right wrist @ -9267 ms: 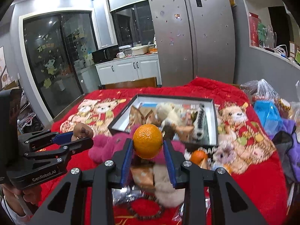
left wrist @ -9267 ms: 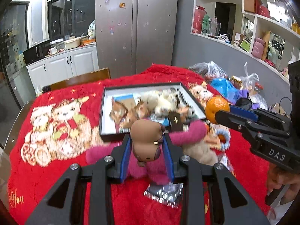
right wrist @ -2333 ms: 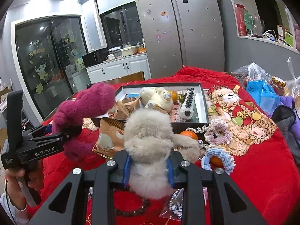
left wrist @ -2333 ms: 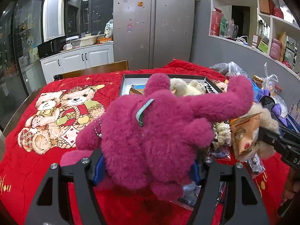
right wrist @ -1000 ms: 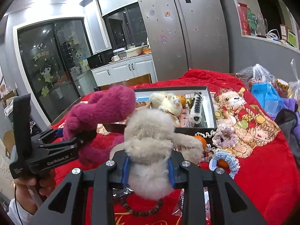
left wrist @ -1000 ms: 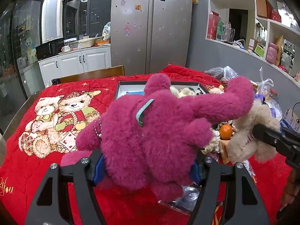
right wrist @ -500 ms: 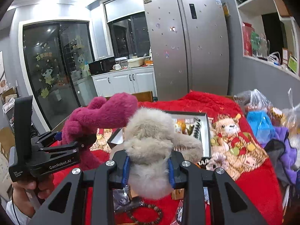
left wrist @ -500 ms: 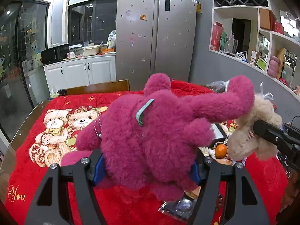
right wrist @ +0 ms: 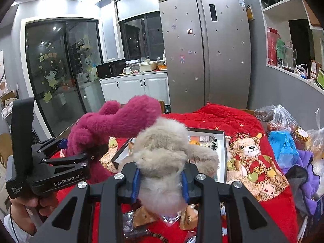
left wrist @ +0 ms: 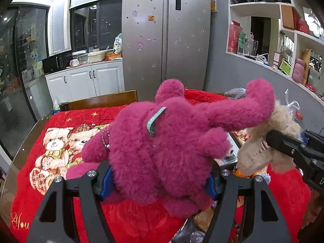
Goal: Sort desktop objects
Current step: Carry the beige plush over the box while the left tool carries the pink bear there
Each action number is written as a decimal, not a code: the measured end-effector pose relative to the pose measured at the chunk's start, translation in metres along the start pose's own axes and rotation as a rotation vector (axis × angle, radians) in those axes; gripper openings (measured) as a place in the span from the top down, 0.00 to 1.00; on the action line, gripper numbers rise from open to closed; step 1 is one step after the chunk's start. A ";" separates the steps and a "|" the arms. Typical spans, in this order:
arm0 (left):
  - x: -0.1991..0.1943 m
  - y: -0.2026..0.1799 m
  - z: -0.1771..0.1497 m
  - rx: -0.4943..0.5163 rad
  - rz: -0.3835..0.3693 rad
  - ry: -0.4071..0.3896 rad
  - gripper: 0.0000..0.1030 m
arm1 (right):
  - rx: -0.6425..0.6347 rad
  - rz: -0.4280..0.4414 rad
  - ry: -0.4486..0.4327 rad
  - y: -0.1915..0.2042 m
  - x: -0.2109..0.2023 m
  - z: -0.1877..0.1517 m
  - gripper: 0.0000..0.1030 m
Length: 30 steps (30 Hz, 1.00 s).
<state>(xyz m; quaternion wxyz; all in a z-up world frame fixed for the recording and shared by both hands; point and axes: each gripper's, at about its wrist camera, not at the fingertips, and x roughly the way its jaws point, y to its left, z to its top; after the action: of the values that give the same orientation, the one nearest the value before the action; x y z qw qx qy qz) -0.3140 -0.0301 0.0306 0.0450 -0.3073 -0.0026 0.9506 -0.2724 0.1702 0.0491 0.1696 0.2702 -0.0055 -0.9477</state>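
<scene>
Holding my left gripper clamped on the magenta plush. My right gripper squeezes the beige plush, both above the red blanket.

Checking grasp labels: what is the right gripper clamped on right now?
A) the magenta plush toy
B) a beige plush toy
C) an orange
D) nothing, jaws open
B: the right gripper has its blue pads pressed into the beige plush toy; the magenta plush toy sits in the left gripper.
</scene>
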 end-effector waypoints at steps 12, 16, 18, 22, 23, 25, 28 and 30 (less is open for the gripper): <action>0.074 -0.004 0.049 0.023 0.015 0.012 0.31 | 0.011 -0.023 0.028 -0.032 0.049 0.029 0.69; 0.101 -0.003 0.070 0.023 0.002 0.004 0.31 | 0.017 -0.028 0.040 -0.043 0.068 0.041 0.69; 0.116 -0.003 0.079 0.023 0.003 0.002 0.31 | 0.029 -0.033 0.040 -0.051 0.079 0.048 0.69; 0.146 -0.001 0.086 0.000 -0.013 0.015 0.31 | 0.019 -0.049 0.049 -0.061 0.105 0.062 0.69; 0.153 0.000 0.086 -0.007 -0.016 0.020 0.31 | 0.019 -0.051 0.052 -0.063 0.112 0.064 0.69; 0.166 0.003 0.086 -0.016 -0.009 0.028 0.31 | 0.017 -0.054 0.059 -0.065 0.123 0.067 0.69; 0.178 0.009 0.082 -0.012 0.008 0.026 0.31 | 0.023 -0.052 0.072 -0.070 0.142 0.067 0.69; 0.185 0.013 0.078 -0.002 0.018 0.034 0.31 | 0.024 -0.048 0.081 -0.074 0.152 0.064 0.69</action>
<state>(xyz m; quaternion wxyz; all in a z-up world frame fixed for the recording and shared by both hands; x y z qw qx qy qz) -0.5100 -0.0246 -0.0141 0.0362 -0.3235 0.0002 0.9455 -0.4502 0.1853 0.0190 0.1435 0.3105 -0.0034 -0.9397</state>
